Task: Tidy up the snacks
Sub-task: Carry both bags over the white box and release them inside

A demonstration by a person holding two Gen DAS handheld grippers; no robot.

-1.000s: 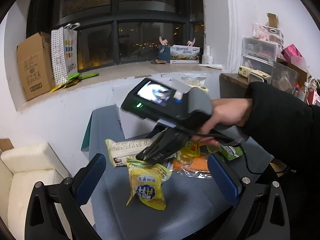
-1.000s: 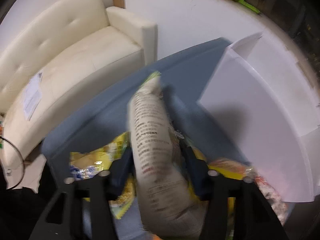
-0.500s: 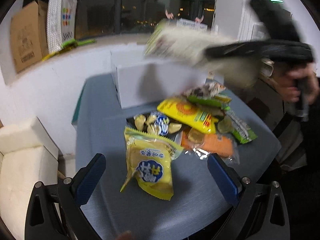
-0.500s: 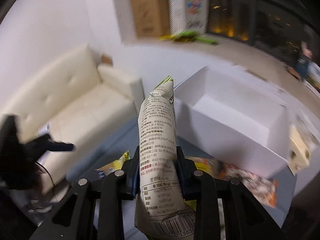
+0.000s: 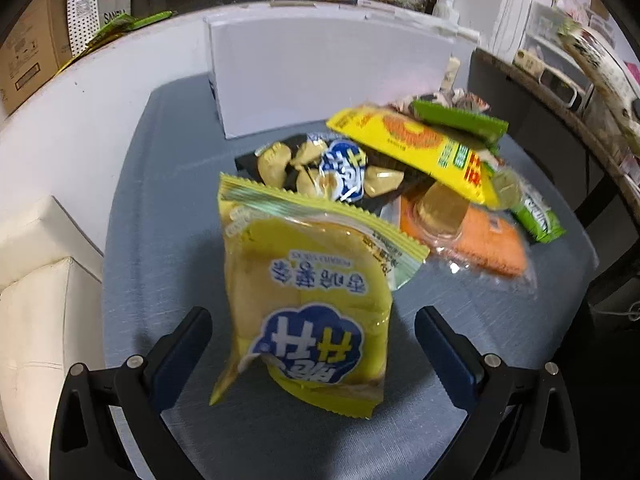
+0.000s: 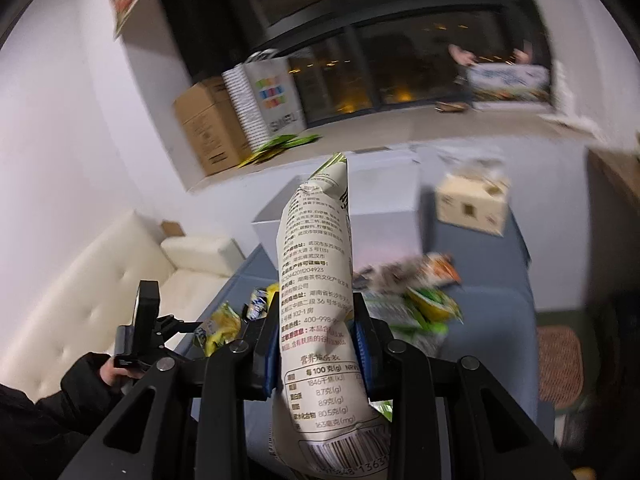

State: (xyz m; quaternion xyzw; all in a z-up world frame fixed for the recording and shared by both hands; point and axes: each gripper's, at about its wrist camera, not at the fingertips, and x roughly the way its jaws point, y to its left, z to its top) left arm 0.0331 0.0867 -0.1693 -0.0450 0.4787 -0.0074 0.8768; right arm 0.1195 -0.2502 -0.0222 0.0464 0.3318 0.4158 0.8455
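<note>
The cream snack packet [image 6: 316,300] is clamped upright between the closed-down pads of the right gripper [image 6: 316,340], lifted in front of the white box [image 6: 380,216]. It should be carried over the box's rim before release. The left gripper [image 5: 312,344] is held wide apart around the yellow chip bag [image 5: 308,292], lying nearer than the box on the grey table [image 5: 160,200]; squeezing at mid-bag is advised.

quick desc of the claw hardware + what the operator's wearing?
Both alike: the left claw and right claw have black skeletal frames with triangular cutouts, silver bolt heads and blue finger pads. The left handheld unit is black and boxy. The sleeve is black.
</note>
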